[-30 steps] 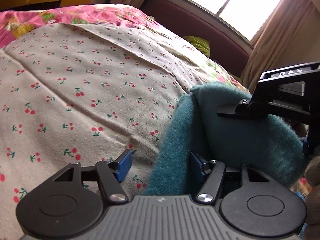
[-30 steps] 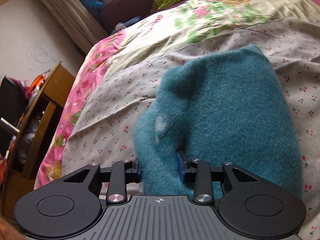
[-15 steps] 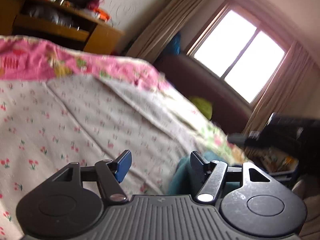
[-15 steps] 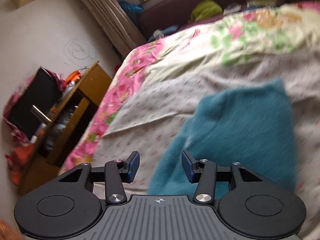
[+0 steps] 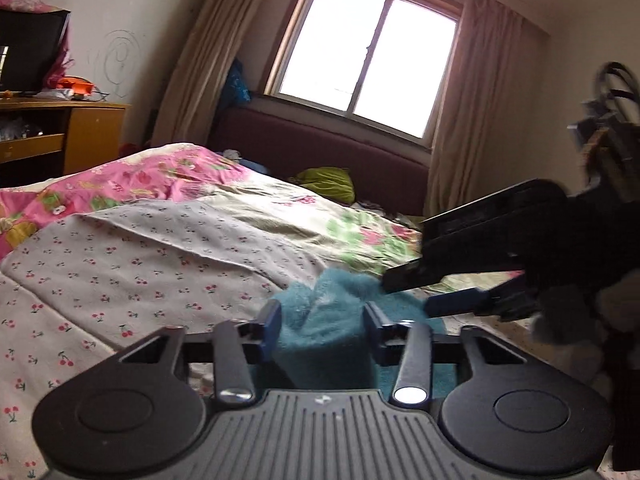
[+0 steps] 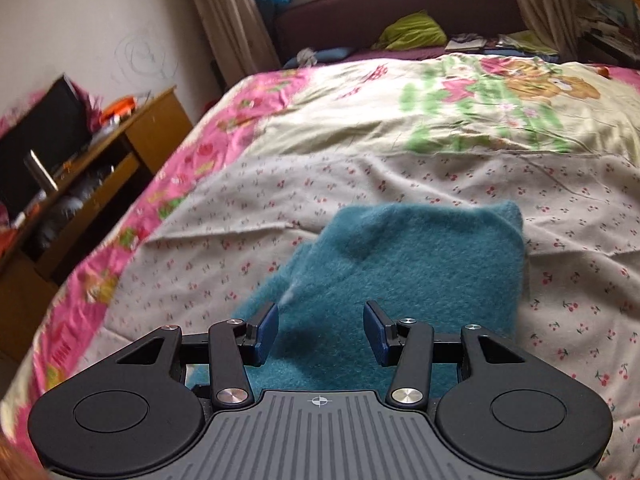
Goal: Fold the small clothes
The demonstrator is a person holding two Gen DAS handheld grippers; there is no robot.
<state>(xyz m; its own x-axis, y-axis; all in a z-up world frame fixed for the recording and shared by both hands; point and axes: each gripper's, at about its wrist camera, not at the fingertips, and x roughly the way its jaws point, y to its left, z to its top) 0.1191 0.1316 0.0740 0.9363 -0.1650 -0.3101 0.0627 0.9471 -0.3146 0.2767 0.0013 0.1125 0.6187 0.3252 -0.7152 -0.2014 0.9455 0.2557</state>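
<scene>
A teal fleece garment (image 6: 420, 248) lies folded on the cherry-print sheet (image 6: 580, 280), with a raised ridge near its left side. My right gripper (image 6: 320, 330) hovers open over the garment's near part, and nothing sits between its blue pads. In the left wrist view the garment (image 5: 320, 300) shows through the gap of my left gripper (image 5: 323, 328). Its jaws are closing, and the cloth looks to lie behind them on the bed rather than pinched. The right gripper (image 5: 408, 294) reaches in from the right, just above the garment's far edge.
The bed carries a pink and floral quilt (image 6: 480, 96) beyond the sheet. A wooden shelf unit (image 6: 100, 184) stands left of the bed. A maroon bench (image 5: 340, 152) with a green bundle (image 5: 328, 180) sits under the window.
My right gripper let go of the teal fold it held and drew back upward. My left gripper rose and tilted up toward the window, and its jaws narrowed.
</scene>
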